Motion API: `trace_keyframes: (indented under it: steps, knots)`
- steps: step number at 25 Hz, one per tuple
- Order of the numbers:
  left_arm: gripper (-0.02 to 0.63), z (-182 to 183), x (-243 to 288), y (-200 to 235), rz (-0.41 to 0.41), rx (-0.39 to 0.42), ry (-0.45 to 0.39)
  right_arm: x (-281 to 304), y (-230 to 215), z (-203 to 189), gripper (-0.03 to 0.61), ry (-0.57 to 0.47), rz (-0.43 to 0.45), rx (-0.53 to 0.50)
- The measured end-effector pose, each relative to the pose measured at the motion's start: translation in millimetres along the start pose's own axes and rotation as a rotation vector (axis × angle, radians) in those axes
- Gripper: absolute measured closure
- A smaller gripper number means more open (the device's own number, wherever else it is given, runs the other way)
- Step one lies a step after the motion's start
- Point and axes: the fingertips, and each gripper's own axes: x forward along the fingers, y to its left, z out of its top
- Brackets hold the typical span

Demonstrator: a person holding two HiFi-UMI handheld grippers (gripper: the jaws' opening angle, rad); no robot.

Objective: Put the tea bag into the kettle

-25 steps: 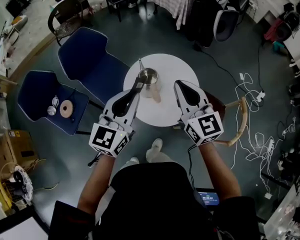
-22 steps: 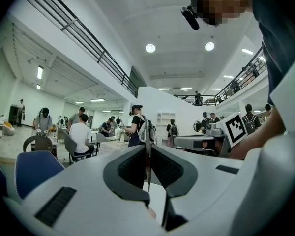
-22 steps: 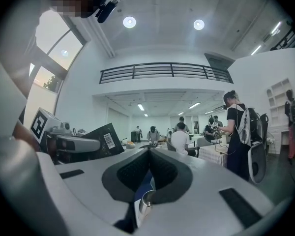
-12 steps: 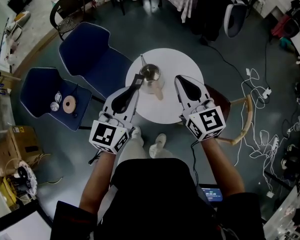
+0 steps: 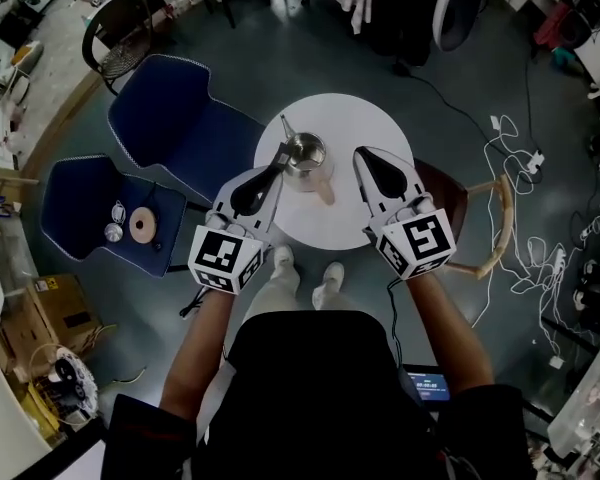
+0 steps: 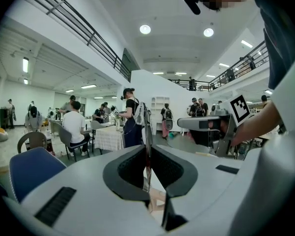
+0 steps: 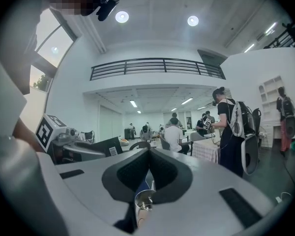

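Round white desk (image 5: 355, 133); left claw (image 5: 277, 160) over desk's left edge, jaws clamped on thin strip; right claw (image 5: 360, 154) over desk's right half, jaws together, nothing between; steel kettle (image 5: 305, 155) between claws, near left edge, wooden handle toward person; tea bag (image 6: 147, 132), the clamped strip, seen edge-on, just beside kettle rim.

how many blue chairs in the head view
2. One blue chair stands just left of the white table; the other is farther left, with small round things on its seat. More may lie out of frame.
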Motion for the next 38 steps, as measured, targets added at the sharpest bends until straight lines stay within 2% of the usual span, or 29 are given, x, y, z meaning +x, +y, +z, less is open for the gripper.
trace_keyframes:
  steps: [6, 16, 23, 31, 38]
  knots:
    - [0.575, -26.3, 39.3, 24.9, -0.082, 0.059, 0.135, 20.8, -14.5, -12.3, 0.561, 0.029, -0.072, 0.02]
    - [0.575, -79.8, 93.3, 41.1, -0.197, 0.139, 0.378, 34.7, -38.0, -36.3, 0.561, 0.067, -0.142, 0.049]
    - [0.575, -103.4, 119.2, 42.4, -0.261, 0.231, 0.505, 37.1, -44.0, -44.8, 0.561, 0.074, -0.179, 0.065]
    - [0.575, -137.6, 143.2, 41.8, -0.318, 0.268, 0.622, 33.5, -54.4, -56.9, 0.561, 0.087, -0.214, 0.084]
    - [0.575, -158.0, 156.5, 39.9, -0.337, 0.311, 0.721, 29.8, -60.8, -65.8, 0.561, 0.09, -0.24, 0.109]
